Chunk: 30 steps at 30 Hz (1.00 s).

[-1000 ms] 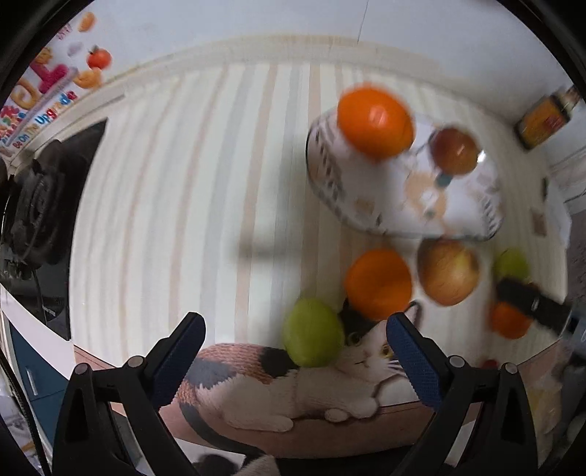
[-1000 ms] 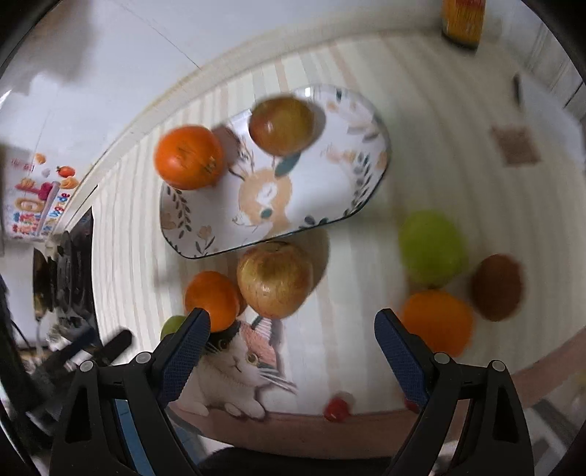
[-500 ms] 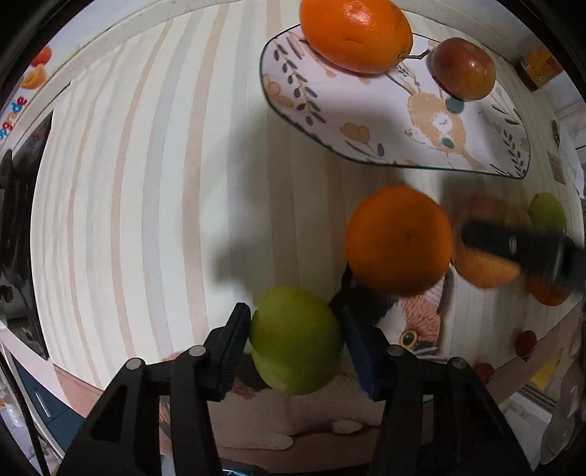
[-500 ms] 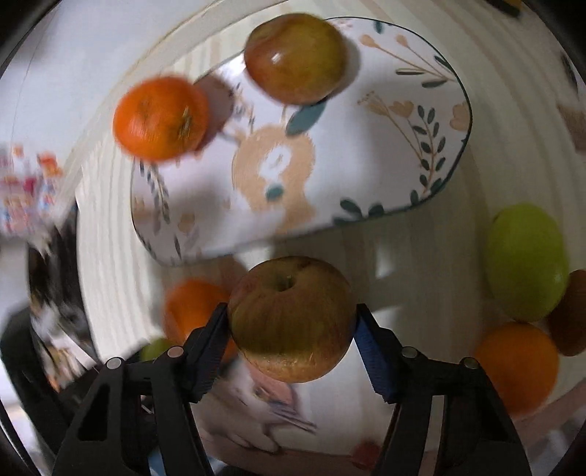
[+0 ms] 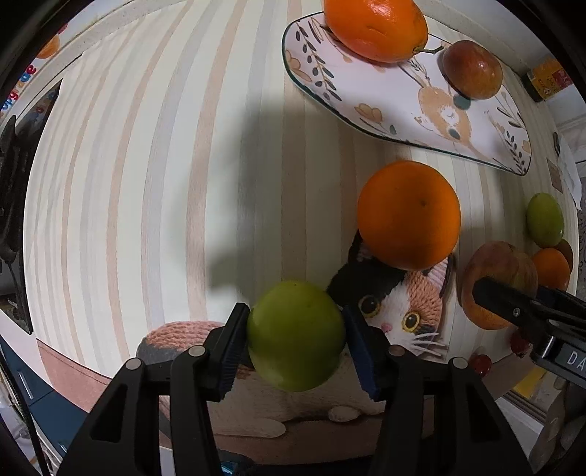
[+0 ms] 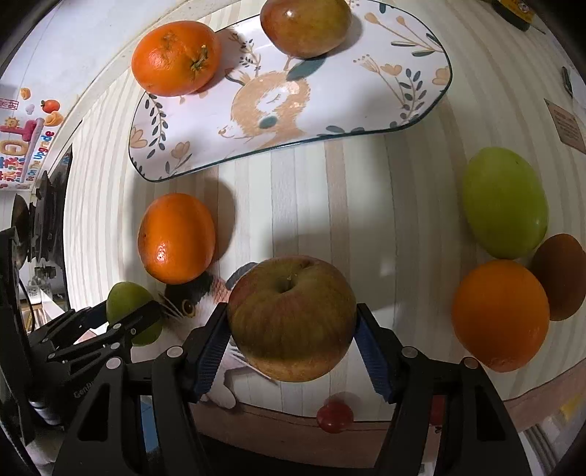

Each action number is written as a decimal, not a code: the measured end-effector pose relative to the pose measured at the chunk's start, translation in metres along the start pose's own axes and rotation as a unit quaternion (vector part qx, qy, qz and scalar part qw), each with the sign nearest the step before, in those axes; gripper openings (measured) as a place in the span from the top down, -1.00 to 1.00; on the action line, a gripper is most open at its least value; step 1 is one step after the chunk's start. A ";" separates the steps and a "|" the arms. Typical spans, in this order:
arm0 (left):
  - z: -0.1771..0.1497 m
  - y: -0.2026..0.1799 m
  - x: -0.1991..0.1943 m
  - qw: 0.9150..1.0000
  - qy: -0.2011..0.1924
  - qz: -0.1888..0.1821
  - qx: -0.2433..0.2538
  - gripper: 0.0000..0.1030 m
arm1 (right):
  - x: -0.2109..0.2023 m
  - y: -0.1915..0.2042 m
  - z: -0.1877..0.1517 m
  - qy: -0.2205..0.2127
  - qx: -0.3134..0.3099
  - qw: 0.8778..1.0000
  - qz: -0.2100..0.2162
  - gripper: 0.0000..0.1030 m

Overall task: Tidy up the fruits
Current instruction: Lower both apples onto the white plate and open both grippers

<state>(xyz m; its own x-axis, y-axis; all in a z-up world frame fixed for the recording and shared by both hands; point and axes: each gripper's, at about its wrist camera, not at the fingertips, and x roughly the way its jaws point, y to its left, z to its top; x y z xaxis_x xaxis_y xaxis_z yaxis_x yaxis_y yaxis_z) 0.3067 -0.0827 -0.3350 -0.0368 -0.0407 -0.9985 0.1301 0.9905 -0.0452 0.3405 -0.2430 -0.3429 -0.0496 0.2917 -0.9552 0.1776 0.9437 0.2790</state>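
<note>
Clamping a green fruit (image 5: 296, 338) over the cat-print mat, the left gripper (image 5: 296, 340) grips firmly; the right gripper (image 6: 291, 329) squeezes a russet apple (image 6: 291, 316) near the rabbit-pattern plate (image 6: 366, 110) on the worktop (image 6: 329, 205).

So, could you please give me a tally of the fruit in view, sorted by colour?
Orange round citrus fruits: 3
Green smooth oval fruits: 2
Red-green apples: 2
Brown fuzzy fruit: 1
Total: 8
</note>
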 end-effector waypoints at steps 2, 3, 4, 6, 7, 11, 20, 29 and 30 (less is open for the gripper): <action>-0.001 0.000 0.000 1.000 -0.002 -0.002 -0.003 0.04 | -0.002 -0.003 -0.002 -0.002 0.000 1.000 0.000 -0.34; -0.002 0.000 -0.002 1.000 -0.003 -0.003 -0.005 0.04 | -0.005 -0.011 -0.002 -0.002 -0.003 1.000 -0.001 -0.34; -0.004 0.000 -0.005 1.000 -0.004 -0.005 -0.007 0.04 | -0.005 -0.008 -0.003 -0.003 -0.008 1.000 -0.004 -0.33; -0.004 0.001 -0.017 1.000 -0.011 -0.014 -0.011 0.04 | -0.012 -0.014 -0.007 -0.005 -0.012 1.000 -0.006 -0.33; 0.000 0.004 -0.029 1.000 -0.017 -0.021 -0.014 0.04 | -0.016 -0.014 -0.009 -0.007 -0.010 1.000 0.001 -0.33; 0.010 -0.001 -0.084 0.997 -0.067 -0.045 -0.010 0.04 | -0.044 -0.017 -0.003 -0.025 0.008 0.999 0.036 -0.33; 0.099 -0.020 -0.108 0.993 -0.109 -0.038 0.011 0.04 | -0.100 -0.050 0.088 -0.090 0.035 0.995 0.020 -0.33; 0.146 -0.027 -0.048 0.999 -0.044 -0.014 0.007 0.03 | -0.070 -0.060 0.145 -0.058 0.011 0.997 -0.041 -0.33; 0.148 -0.027 -0.044 0.999 -0.038 -0.012 0.006 0.03 | -0.067 -0.060 0.145 -0.055 0.010 0.998 -0.043 -0.33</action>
<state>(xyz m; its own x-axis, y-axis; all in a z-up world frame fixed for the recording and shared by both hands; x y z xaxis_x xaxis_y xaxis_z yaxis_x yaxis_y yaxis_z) 0.4520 -0.1268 -0.2943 0.0359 -0.0748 -0.9965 0.1419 0.9875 -0.0690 0.4756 -0.3417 -0.3102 0.0416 0.1892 -0.9811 0.1976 0.9610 0.1937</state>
